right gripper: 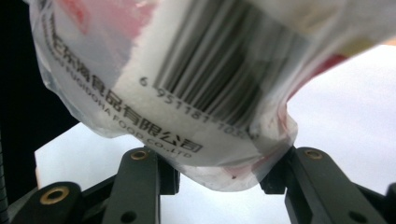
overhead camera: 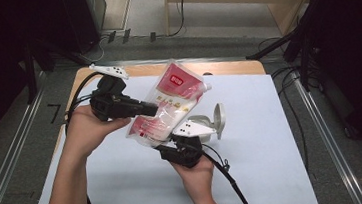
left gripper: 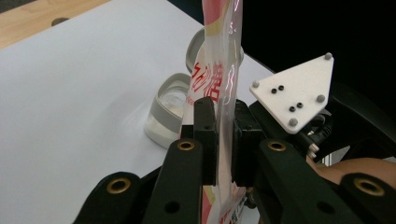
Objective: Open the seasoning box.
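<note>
While both hands are hovering mid-frame, the scene is reading so:
Surface: white sheet [overhead camera: 273, 138] is covering a wooden table [overhead camera: 236, 66].
Room: grey floor [overhead camera: 4, 164] is lying around it, dark stands at the upper corners.
Pouch: soft red-and-white plastic spouted pouch [overhead camera: 169, 103] is hanging tilted at centre, barcode showing in the right gripper view.
Jar: clear open-lidded jar [overhead camera: 206, 122] is standing just right of it.
Left gripper [left gripper: 225, 140]: clamping the pouch's thin edge.
Right gripper [right gripper: 219, 175]: pinching the pouch's bulging bottom, jaws partly apart.
</note>
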`<state>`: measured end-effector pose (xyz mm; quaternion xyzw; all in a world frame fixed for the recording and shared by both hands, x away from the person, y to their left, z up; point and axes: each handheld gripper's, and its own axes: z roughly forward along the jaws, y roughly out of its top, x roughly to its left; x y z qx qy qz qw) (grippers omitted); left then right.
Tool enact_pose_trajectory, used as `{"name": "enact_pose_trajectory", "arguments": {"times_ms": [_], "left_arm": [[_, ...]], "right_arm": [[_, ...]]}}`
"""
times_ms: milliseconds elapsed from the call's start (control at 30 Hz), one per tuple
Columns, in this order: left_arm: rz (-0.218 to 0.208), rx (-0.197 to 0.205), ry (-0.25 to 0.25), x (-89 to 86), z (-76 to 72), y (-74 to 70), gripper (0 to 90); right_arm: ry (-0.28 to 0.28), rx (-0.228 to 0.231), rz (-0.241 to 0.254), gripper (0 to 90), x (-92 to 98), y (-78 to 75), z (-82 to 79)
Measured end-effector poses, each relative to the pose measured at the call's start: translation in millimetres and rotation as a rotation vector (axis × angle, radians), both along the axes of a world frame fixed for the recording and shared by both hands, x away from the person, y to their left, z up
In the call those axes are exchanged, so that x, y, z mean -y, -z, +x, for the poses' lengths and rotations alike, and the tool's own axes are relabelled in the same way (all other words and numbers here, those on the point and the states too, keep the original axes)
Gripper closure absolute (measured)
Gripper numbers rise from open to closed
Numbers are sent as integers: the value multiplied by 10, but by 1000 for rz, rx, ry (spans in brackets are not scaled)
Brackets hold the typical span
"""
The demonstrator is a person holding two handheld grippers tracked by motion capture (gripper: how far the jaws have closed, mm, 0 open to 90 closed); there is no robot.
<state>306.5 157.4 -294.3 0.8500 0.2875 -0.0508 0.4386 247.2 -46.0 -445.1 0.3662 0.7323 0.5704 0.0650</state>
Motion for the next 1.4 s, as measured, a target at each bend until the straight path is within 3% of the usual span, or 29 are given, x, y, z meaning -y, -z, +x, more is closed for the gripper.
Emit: {"name": "enact_pose_trajectory", "arguments": {"times_ms": [400, 533, 833, 1000, 1133, 1267, 1400], "left_arm": [[-20, 16, 31, -7, -29, -6, 846], [-26, 14, 20, -19, -12, -7, 856], [-55, 47, -54, -115, 14, -39, 877], [-84, 50, -73, -171, 14, -58, 881], [-92, 31, -82, -232, 21, -67, 884], [-91, 41, -110, -298, 34, -69, 888], [-87, 58, -131, -348, 57, -51, 889]], "right_arm": [[49, -6, 5, 585, 184, -29, 75], [10, 10, -36, 585, 130, -56, 65], [-78, -5, -26, 584, 0, -97, 91], [-101, -11, -52, 588, -33, -98, 97], [-125, -13, -77, 598, -40, -88, 120], [-142, -34, -80, 598, 19, -95, 193], [-167, -27, -104, 597, 56, -120, 213]]}}
